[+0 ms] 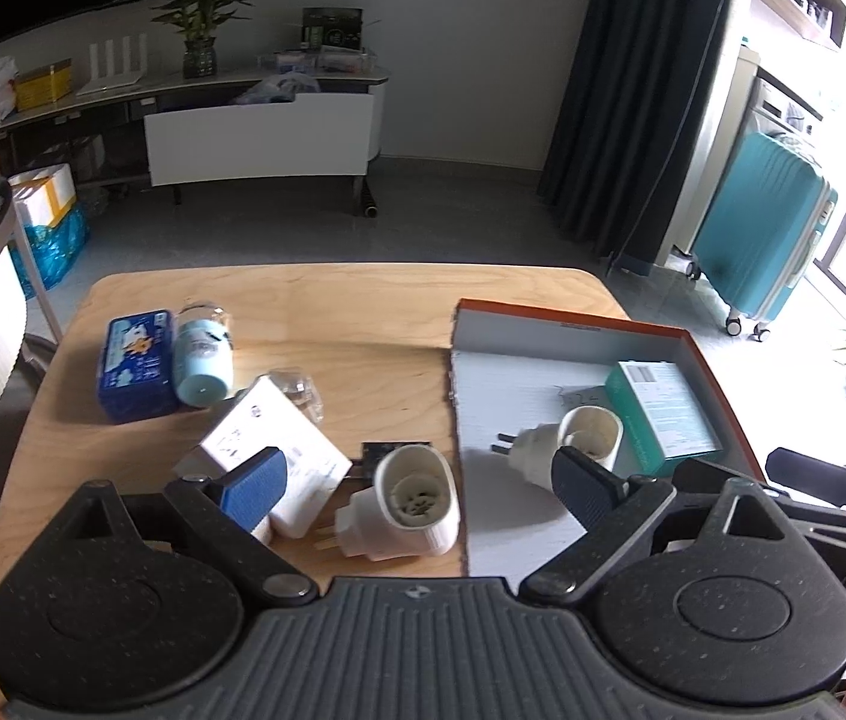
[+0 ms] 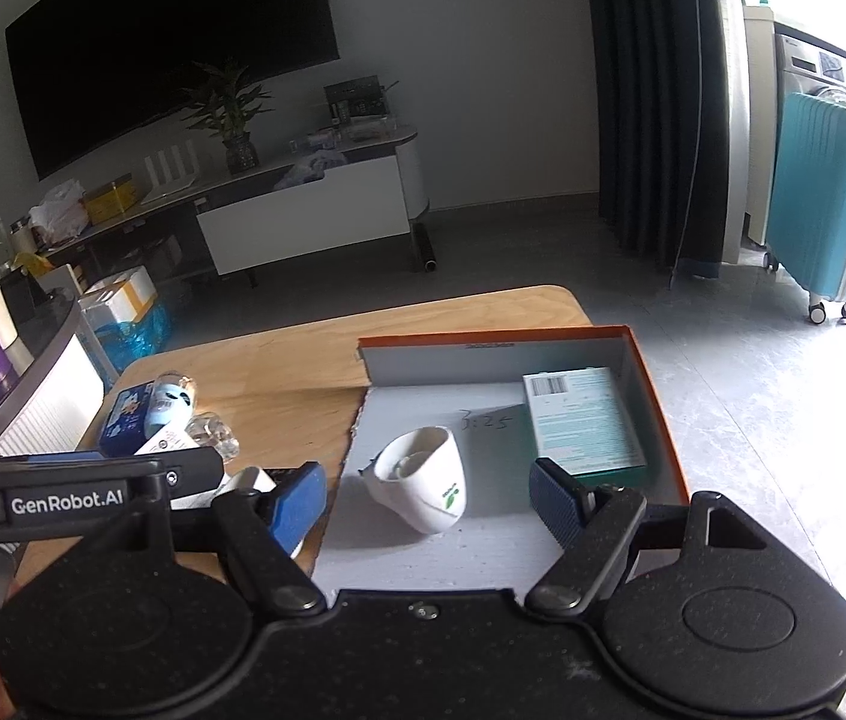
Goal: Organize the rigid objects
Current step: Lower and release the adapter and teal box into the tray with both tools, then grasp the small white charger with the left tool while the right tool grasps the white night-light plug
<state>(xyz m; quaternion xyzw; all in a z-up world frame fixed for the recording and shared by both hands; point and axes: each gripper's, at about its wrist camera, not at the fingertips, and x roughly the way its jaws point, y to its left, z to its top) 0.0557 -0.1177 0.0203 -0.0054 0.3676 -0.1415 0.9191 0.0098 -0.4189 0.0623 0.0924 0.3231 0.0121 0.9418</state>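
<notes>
My left gripper [image 1: 421, 486] is open over the wooden table [image 1: 363, 312]. A white plug-in adapter [image 1: 417, 507] lies on the wood between its blue pads [image 1: 255, 486], and neither pad touches it. A second white adapter [image 2: 423, 480] lies on its side in the orange-rimmed box [image 2: 495, 333], beside a green carton [image 2: 585, 420]. My right gripper [image 2: 429, 504] hangs open above that adapter, holding nothing. On the left of the table lie a white carton [image 1: 279, 438], a blue tissue pack [image 1: 135, 372] and a pale blue bottle [image 1: 204, 360].
A clear plastic piece [image 1: 300, 387] and a small black item [image 1: 396, 450] lie near the white carton. The left gripper's body [image 2: 81, 498] reaches in beside the right one. Beyond the table are grey floor, a TV cabinet [image 1: 261, 138] and a teal suitcase [image 1: 765, 240].
</notes>
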